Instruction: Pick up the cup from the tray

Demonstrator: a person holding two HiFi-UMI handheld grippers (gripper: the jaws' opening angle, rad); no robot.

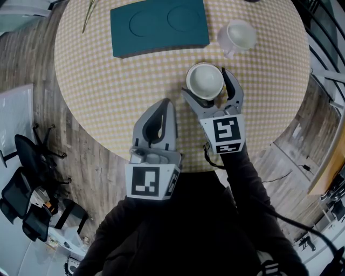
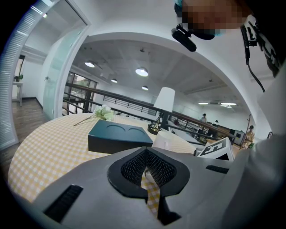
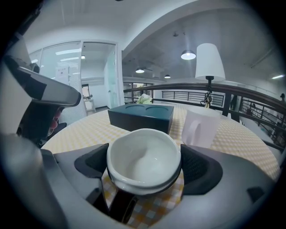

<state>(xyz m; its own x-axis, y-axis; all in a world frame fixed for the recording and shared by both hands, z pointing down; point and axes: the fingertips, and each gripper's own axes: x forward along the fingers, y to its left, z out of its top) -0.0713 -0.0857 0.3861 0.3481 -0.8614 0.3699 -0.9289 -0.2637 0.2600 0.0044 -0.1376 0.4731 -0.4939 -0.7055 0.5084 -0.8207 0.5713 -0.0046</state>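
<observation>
A dark teal tray (image 1: 159, 24) with two empty round recesses lies at the far side of the round checked table (image 1: 108, 81). A white cup (image 1: 205, 81) sits between the jaws of my right gripper (image 1: 206, 83), nearer me than the tray. In the right gripper view both pads press the cup (image 3: 143, 163) and the tray (image 3: 140, 115) lies behind it. Whether the cup rests on the cloth I cannot tell. My left gripper (image 1: 167, 105) is shut and empty near the table's front edge, left of the cup.
A second white mug (image 1: 240, 35) with a handle stands on the cloth right of the tray. A flower stem (image 1: 89, 16) lies at the tray's far left. A black office chair (image 1: 32, 156) stands on the wooden floor left of the table.
</observation>
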